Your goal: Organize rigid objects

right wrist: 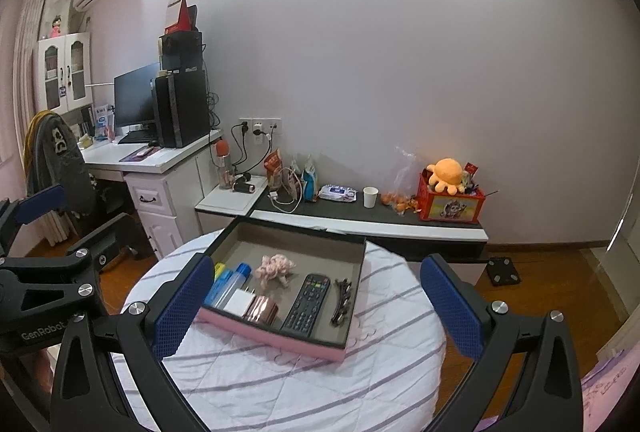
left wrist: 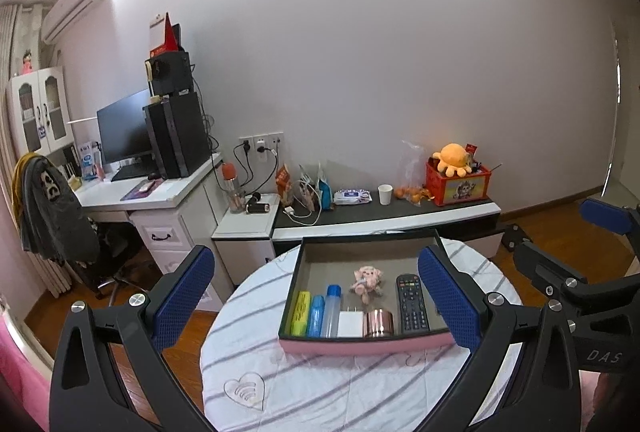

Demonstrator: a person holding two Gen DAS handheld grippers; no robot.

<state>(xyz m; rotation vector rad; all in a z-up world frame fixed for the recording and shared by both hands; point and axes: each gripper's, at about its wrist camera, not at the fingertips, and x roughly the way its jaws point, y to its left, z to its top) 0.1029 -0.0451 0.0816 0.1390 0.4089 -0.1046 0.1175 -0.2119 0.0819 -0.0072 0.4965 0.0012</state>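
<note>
Tray (left wrist: 366, 346) with the pink front sits on the round counter (left wrist: 320, 384), just ahead of and below both grippers. Left gripper (left wrist: 316, 304) and right gripper (right wrist: 316, 308) are spread wide, holding nothing. I'd drop straight onto the remote (right wrist: 306, 302), closing across its narrow sides, clear of the plush pig (right wrist: 276, 268).

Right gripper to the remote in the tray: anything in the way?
Nothing visible. The right gripper is open and held above the near side of the tray. The remote control lies flat between the rose-gold tin and the black hair clip, top face exposed.
</note>
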